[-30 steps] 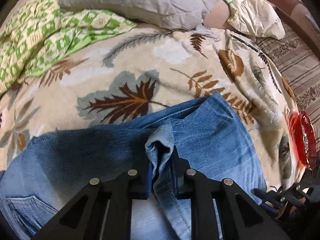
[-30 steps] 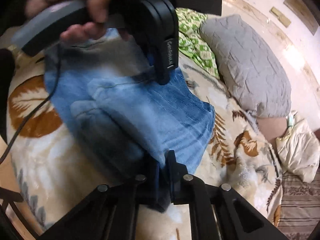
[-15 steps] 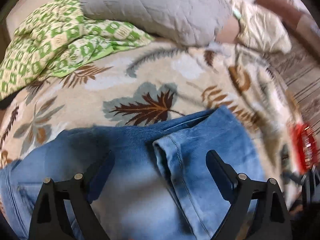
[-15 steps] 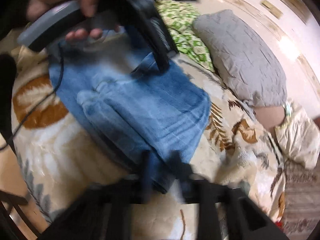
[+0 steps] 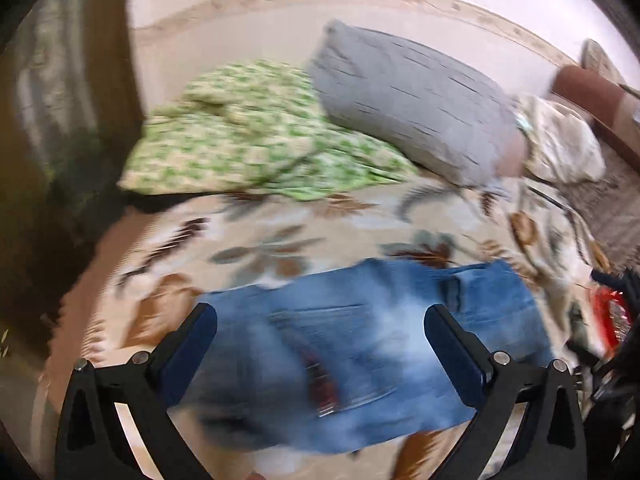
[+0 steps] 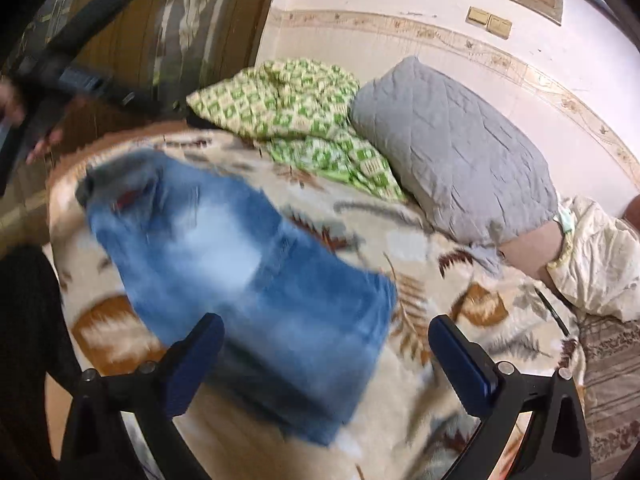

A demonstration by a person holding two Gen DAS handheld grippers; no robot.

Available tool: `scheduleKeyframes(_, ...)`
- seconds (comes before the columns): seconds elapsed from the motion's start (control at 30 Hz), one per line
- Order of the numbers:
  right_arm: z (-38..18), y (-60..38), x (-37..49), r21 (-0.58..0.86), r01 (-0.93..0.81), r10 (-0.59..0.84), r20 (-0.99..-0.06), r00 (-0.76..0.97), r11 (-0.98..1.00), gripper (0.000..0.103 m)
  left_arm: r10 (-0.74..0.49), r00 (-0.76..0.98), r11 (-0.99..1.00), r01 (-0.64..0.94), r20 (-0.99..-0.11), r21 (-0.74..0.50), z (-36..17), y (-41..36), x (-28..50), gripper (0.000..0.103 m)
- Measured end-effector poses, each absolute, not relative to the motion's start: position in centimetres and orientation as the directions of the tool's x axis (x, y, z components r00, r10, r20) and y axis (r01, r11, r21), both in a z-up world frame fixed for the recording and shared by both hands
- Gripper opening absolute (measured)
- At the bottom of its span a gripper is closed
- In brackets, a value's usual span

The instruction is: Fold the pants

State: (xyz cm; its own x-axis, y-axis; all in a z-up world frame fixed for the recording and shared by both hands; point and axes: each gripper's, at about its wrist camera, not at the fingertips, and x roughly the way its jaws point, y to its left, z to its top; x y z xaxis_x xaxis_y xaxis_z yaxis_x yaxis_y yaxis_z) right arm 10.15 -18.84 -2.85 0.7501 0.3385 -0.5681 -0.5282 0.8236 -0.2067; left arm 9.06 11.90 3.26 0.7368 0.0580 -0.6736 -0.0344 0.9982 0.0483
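Note:
The folded blue jeans [image 5: 360,340] lie flat on the leaf-patterned blanket [image 5: 280,248], blurred by motion. My left gripper [image 5: 320,316] hangs above them, its jaws opening wide, with nothing between the pads. In the right wrist view the jeans [image 6: 248,280] lie lower left. My right gripper [image 6: 325,322] is lifted over their near end, jaws opening wide and holding nothing. The left gripper [image 6: 72,76] shows blurred at the upper left, held by a hand [image 6: 44,140], well above the jeans' far end.
A grey quilted pillow [image 6: 452,152] and a green checked cover [image 6: 292,108] lie at the head of the bed. A cream pillow [image 6: 600,256] sits at the right. A red object [image 5: 610,316] is past the right bed edge. Dark wooden furniture [image 5: 60,120] stands left.
Both grippers let go of the jeans and opened wide. Both rose; the left one swung up and away to the left. The jeans now lie flat and folded.

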Motion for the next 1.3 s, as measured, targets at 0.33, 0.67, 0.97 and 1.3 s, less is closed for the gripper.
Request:
scheduleKeyframes(0.33, 2.8, -7.8, 15.6, -0.077, -0.671, 0.492, -0.62, 0.612, 0.738, 0.103, -0.037, 0.721, 0.94, -0.21, -0.692, -0.269, -3.6, 22.7, 3.7, 0.103)
scheduleKeyframes(0.67, 2.9, 12.1, 19.8, -0.127, -0.79, 0.424, -0.787, 0.448, 0.6, 0.103, -0.284, 0.719, 0.765, -0.229, -0.635, -0.602, -11.2, 24.8, 3.6, 0.103)
scheduleKeyframes(0.97, -2.2, 23.1, 21.4, -0.252, -0.821, 0.176, -0.905, 0.387, 0.512, 0.103, -0.296, 0.812, 0.66, -0.207, -0.503, -0.722, -13.5, 24.3, 5.0, 0.103)
scheduleKeyframes(1.3, -9.1, 27.5, 24.3, -0.381, -0.807, -0.182, -0.924, 0.335, 0.451, 0.076, -0.311, 0.818, 0.705, -0.143, -0.484, -0.695, -13.6, 23.4, 4.8, 0.103)
